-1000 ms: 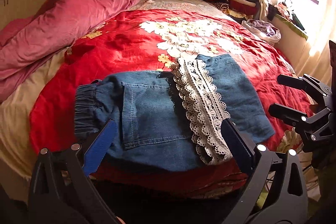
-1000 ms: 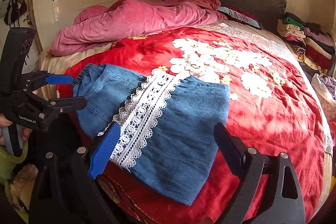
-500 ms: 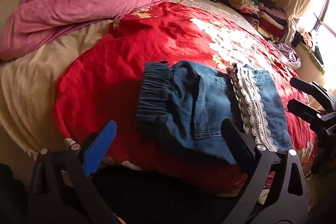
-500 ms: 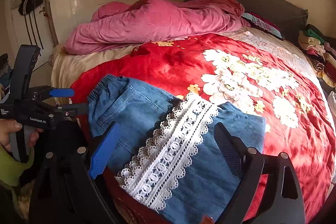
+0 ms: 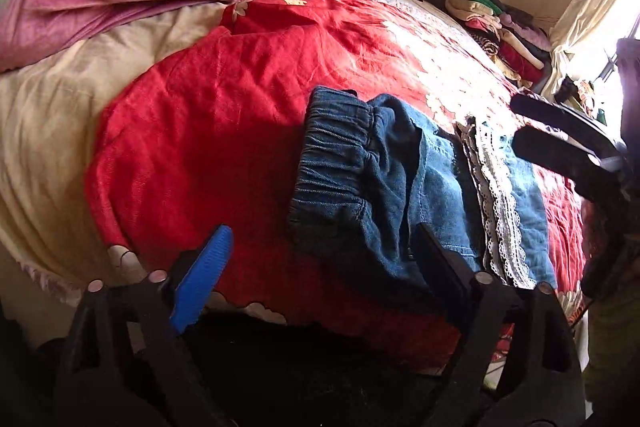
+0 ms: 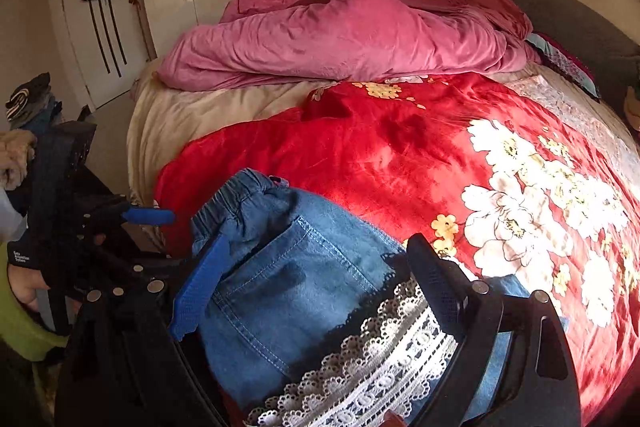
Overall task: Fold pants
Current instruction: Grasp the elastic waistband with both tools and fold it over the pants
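Denim pants (image 5: 384, 187) near the foot edge of the bed (image 5: 224, 99), both grippers empty.
Soft, floppy cloth with some weight; the gathered waistband (image 5: 336, 163) looks the firmest hold. Blue, folded over, white lace trim (image 6: 372, 367) across. Left gripper (image 5: 320, 263) and right gripper (image 6: 304, 287) hover spread wide, holding nothing.
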